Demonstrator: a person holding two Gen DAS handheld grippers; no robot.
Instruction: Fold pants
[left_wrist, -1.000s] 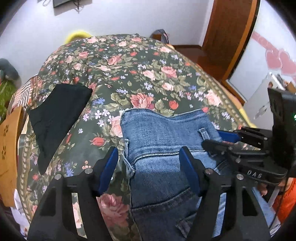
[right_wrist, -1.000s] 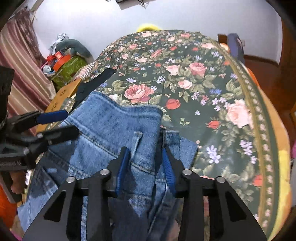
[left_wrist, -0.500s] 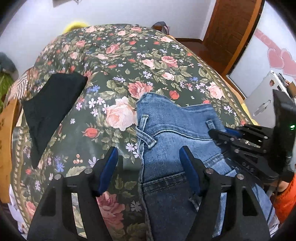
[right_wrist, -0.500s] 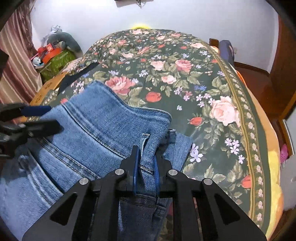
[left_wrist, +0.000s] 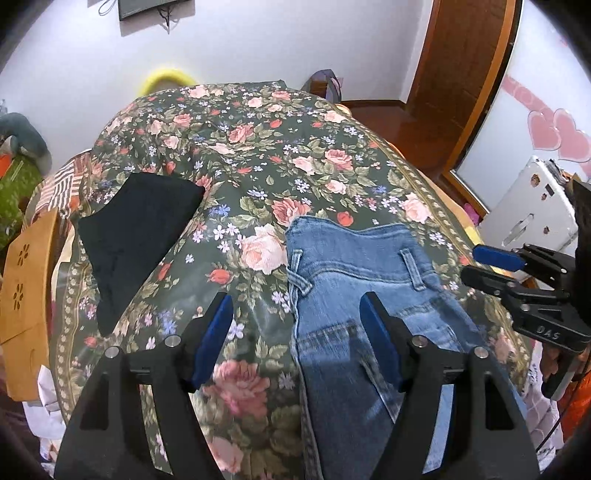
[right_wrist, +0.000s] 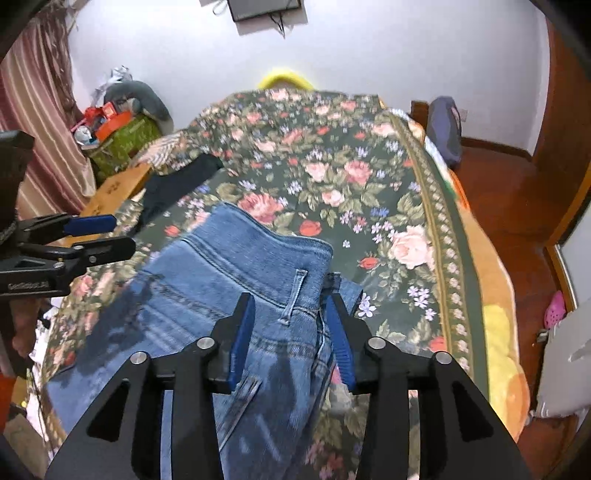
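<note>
Jeans (left_wrist: 354, 273) lie flat on floral bed (left_wrist: 258, 155) | left hand-held gripper (left_wrist: 297, 317) spread wide | right hand-held gripper (right_wrist: 291, 314) parted, holding nothing

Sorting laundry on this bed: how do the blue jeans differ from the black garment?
The jeans are faded blue denim with belt loops; the black garment is plain and dark. The jeans lie between both open grippers, left and right; the black garment sits apart, untouched. Both rest on the floral bedspread.

bright, even | fisheye-warped edges (dark corners) | right wrist view motion-blurred
</note>
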